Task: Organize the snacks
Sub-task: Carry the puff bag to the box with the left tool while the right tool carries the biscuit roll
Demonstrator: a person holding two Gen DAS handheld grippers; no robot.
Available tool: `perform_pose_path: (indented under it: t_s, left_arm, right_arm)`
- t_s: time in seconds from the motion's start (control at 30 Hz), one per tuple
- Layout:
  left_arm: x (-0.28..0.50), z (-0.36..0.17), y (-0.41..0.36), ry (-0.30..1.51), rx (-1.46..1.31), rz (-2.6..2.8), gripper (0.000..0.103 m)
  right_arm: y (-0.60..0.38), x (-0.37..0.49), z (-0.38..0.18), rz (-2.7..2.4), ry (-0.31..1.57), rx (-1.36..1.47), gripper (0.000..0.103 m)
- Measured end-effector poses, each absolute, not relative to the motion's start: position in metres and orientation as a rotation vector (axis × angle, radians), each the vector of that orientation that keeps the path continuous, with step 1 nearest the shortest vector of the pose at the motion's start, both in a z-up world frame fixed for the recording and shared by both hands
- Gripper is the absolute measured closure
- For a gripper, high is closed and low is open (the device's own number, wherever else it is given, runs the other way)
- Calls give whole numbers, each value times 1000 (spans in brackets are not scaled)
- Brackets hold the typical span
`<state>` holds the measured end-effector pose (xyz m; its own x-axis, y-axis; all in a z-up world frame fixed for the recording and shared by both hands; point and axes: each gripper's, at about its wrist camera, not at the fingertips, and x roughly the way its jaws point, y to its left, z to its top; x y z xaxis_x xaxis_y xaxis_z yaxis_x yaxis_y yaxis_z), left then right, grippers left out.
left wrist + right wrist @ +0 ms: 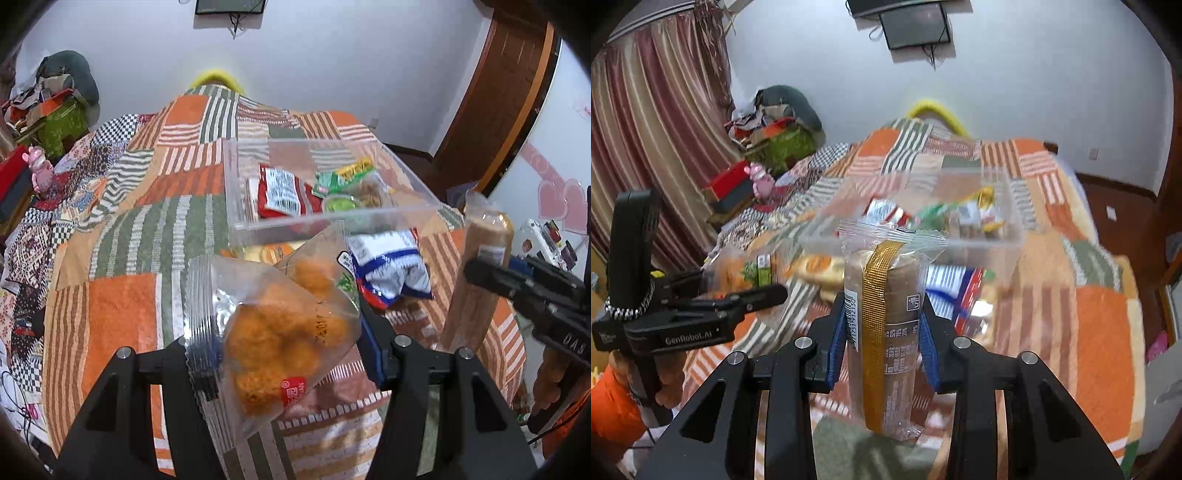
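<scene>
While both grippers are held above the quilt [122,302], two packets are shown lifted clear of it. At left, the left gripper [284,354] is clenched on one clear bag [273,332] of orange balls, gripped at its lower part, its crimped edge standing free to the left. A second such bag [314,273] is seen just behind it. In the middle, one clear bin [332,218] rests on the quilt; several small packets are visible inside, their number not countable. One blue-and-white packet [391,269] lies in front of the bin's near wall. At right, the right gripper [882,332] is closed on one upright brown roll [882,332], banded by a gold strip [873,325], pads pressed on both sides. Bare quilt is left open to the left of the bin and beyond it.
</scene>
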<state>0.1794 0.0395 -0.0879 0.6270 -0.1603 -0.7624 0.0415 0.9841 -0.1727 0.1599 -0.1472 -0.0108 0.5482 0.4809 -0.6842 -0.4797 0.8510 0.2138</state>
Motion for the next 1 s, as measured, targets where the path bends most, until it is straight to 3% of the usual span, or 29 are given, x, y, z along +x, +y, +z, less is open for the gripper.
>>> perform_pose_path:
  t_s: [0.47,1.0]
  left_arm:
    - [233,-57,44,820,-141,-108,44]
    - [301,-93,60,888,-156,-60,44]
  right_arm:
    - [-135,232,24,535,743,79,71]
    - [-83,302,-20,487,841,97,71]
